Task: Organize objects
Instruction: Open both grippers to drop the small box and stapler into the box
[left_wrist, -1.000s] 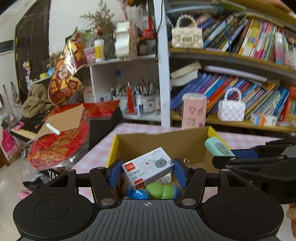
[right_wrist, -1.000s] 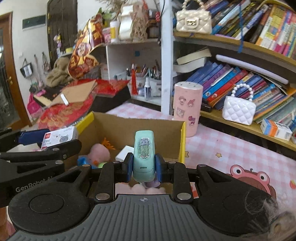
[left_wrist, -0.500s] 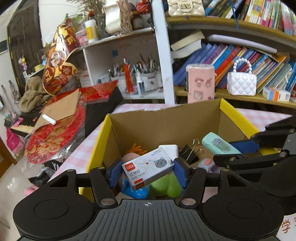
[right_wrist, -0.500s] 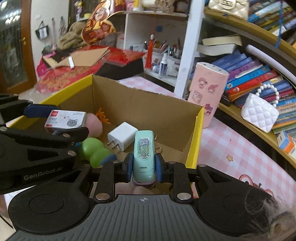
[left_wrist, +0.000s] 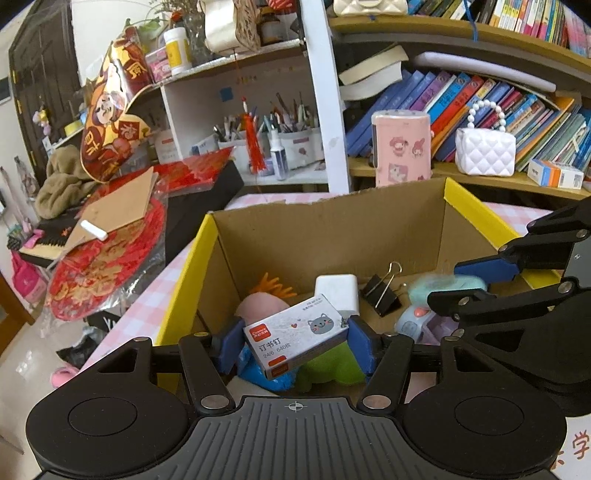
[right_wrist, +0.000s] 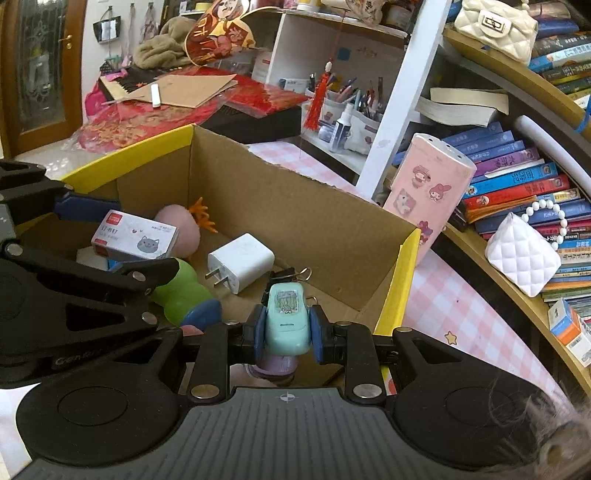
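Note:
My left gripper is shut on a white staple box with a grey cat, held inside the yellow-rimmed cardboard box just above its contents. The staple box also shows in the right wrist view. My right gripper is shut on a mint green stapler, low inside the same cardboard box near its right wall. In the left wrist view the stapler sits between the right gripper's blue pads.
The box holds a white charger, a black binder clip, a pink toy, a green and blue toy and a purple item. A pink canister and bookshelves stand behind.
Both grippers have moved forward and down into the cardboard box, each still holding its object. The box contents have come into fuller view.

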